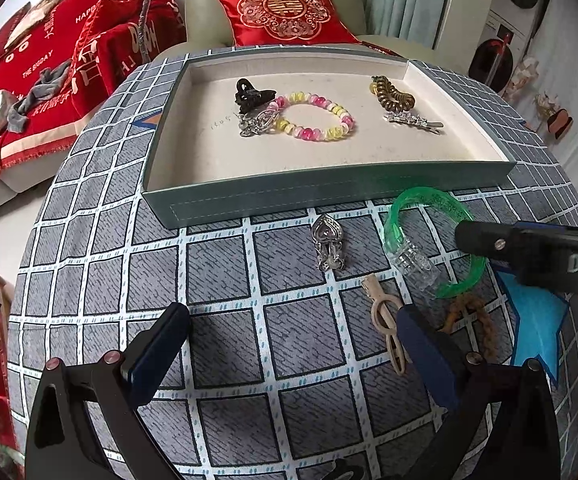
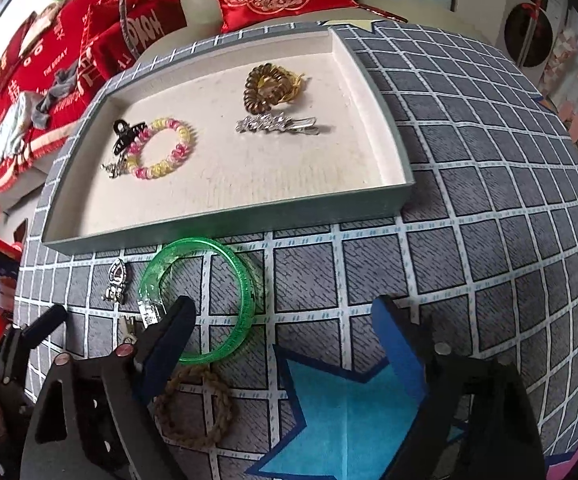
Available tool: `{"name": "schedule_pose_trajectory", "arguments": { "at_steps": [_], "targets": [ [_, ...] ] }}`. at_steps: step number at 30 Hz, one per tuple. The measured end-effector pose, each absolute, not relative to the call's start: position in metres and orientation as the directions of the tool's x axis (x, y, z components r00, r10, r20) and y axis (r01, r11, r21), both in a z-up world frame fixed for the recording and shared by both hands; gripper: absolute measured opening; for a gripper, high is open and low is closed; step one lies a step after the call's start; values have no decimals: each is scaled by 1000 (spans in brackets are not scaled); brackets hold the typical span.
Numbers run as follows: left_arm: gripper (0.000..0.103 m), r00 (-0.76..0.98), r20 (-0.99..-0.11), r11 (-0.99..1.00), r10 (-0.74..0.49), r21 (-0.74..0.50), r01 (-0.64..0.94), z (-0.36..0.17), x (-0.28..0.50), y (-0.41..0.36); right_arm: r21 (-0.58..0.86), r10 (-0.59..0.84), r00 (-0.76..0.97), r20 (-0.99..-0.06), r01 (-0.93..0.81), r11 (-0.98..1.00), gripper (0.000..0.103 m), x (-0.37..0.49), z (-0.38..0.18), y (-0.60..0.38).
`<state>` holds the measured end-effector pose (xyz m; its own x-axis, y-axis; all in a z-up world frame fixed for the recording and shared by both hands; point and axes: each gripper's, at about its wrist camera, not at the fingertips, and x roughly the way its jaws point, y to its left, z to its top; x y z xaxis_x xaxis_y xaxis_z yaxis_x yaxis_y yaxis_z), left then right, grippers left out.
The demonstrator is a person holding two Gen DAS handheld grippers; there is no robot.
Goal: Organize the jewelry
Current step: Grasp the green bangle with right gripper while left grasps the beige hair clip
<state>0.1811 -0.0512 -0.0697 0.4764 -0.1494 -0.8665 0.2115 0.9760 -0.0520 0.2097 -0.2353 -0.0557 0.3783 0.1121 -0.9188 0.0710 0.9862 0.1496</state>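
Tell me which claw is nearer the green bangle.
Right. The right claw is open at the green bangle, one finger inside its ring; the left claw hangs open, off to its left.

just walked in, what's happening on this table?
A person with a handheld gripper in each hand is sorting jewelry into a shallow tray. Already inside: a beaded bracelet, a black claw clip, a coil hair tie and two silver clips. Still on the checked cloth: a green bangle, a silver heart clip, a beige clip and a braided ring. The right gripper is open at the bangle; the left gripper is open, holding nothing.
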Motion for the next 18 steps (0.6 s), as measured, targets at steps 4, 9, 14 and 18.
{"name": "schedule_pose_trajectory", "arguments": {
  "at_steps": [4, 9, 14, 18],
  "targets": [
    [103, 466, -871, 974, -155, -57, 217, -70, 180, -56, 111, 81, 378, -922, 56, 992, 82, 213, -56, -229],
    [103, 468, -872, 975, -142, -40, 220, -70, 177, -64, 6, 4, 370, -929, 5, 1000, 63, 222, -56, -217],
    [98, 471, -867, 965, -164, -43, 257, -66, 173, -70, -5, 7, 374, -927, -33, 999, 40, 222, -54, -210],
    [82, 466, -864, 954, -191, -52, 295, -62, 168, -75, 2, 19, 373, -928, -46, 999, 20, 221, -53, -205]
  ]
}}
